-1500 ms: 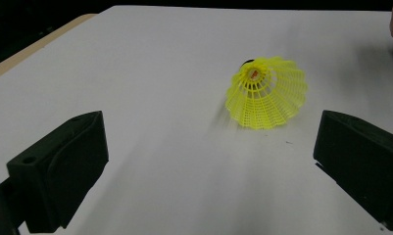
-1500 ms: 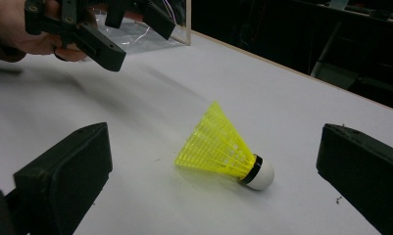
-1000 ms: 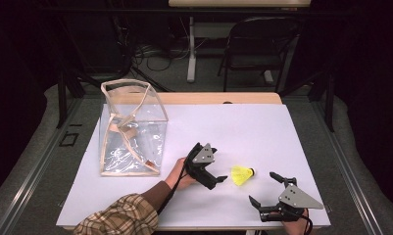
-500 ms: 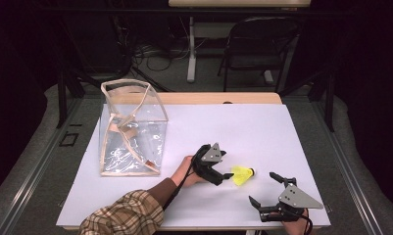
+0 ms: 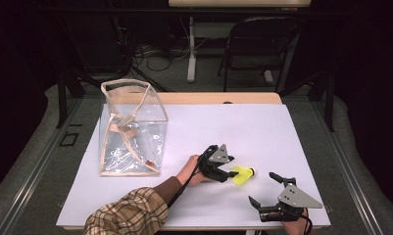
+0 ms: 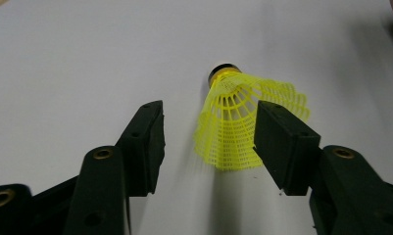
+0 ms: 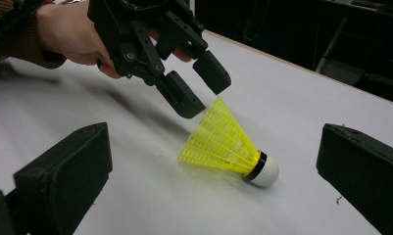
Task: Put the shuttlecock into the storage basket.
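Two sets of tongs are at work over a white bench [image 5: 282, 127], and one yellow shuttlecock [image 5: 242, 175] lies on its side between them, near the front edge, its white cork tip pointing toward the person's right. The left tongs [image 5: 225, 174] are released, jaws spread, with the open mesh skirt of the shuttlecock sitting in the gap; in the left gripper view the skirt [image 6: 243, 122] hangs between the two black pads, close against the right-hand one, though whether it touches I cannot tell. The right tongs [image 5: 265, 196] rest near the front right corner, also spread wide and holding nothing; in their own view the shuttlecock [image 7: 228, 144] lies well forward of both pads. A clear plastic bag [image 5: 133, 127] with tan trim stands upright at the left of the bench, well apart from the shuttlecock.

By my judgement the shuttlecock is very light and will skate or roll on the smooth surface at the slightest nudge. The skirt is thin springy mesh: it will flex and dent under a hard squeeze, so a gentle closing suits it. The skirt's wide rim is the soft, easy place to pinch; nearer the cork, by the dark band, it is stiffer and would give a firmer hold. The rounded cork itself looks likely to slip.
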Action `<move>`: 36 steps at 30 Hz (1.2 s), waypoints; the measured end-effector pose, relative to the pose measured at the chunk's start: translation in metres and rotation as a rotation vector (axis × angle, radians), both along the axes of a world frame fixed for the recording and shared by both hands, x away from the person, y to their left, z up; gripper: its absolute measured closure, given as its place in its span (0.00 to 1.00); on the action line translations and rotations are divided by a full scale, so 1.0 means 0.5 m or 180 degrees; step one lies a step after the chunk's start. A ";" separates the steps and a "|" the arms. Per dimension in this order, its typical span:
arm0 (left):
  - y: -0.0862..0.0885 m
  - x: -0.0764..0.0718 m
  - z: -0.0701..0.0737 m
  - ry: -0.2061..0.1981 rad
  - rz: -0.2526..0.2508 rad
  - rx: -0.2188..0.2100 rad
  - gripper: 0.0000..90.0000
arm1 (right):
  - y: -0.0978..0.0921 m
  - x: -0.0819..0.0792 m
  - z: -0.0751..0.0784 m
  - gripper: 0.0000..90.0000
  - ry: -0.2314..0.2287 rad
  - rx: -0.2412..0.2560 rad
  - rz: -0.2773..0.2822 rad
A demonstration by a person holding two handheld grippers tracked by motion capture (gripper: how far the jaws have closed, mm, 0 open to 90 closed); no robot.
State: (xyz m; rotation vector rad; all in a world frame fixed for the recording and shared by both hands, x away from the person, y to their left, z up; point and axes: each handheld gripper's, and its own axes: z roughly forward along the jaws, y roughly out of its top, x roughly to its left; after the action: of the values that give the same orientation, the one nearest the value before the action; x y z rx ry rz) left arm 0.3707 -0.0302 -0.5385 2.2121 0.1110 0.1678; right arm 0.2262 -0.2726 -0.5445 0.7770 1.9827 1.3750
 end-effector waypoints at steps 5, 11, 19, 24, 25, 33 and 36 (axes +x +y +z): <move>-0.005 0.003 -0.006 0.0024 -0.0047 0.0026 0.61 | 0.000 0.000 0.000 0.00 0.0008 -0.0005 0.0005; -0.009 0.009 -0.011 0.0051 -0.0103 0.0032 0.70 | 0.001 0.000 0.000 0.00 0.0017 -0.0004 0.0007; -0.016 0.017 -0.015 0.0058 -0.0159 0.0037 0.78 | 0.001 0.001 -0.001 0.00 0.0028 -0.0017 0.0006; -0.018 0.019 -0.016 0.0040 -0.0187 0.0024 0.83 | 0.000 0.001 -0.001 0.00 0.0039 -0.0025 0.0008; -0.018 0.019 -0.016 0.0033 -0.0189 0.0020 0.84 | 0.001 0.001 -0.001 0.00 0.0037 -0.0023 0.0007; -0.020 0.019 -0.017 -0.0045 -0.0252 0.0007 0.95 | 0.001 0.001 -0.002 0.00 0.0048 -0.0029 0.0004; -0.021 0.019 -0.016 -0.0078 -0.0312 0.0007 0.98 | 0.001 0.001 -0.002 0.00 0.0049 -0.0030 0.0002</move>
State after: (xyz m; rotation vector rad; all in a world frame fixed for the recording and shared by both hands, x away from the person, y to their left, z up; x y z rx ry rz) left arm 0.3800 -0.0406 -0.5464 2.2115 -0.0112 0.1406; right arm 0.2269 -0.2723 -0.5454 0.7850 2.0001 1.3630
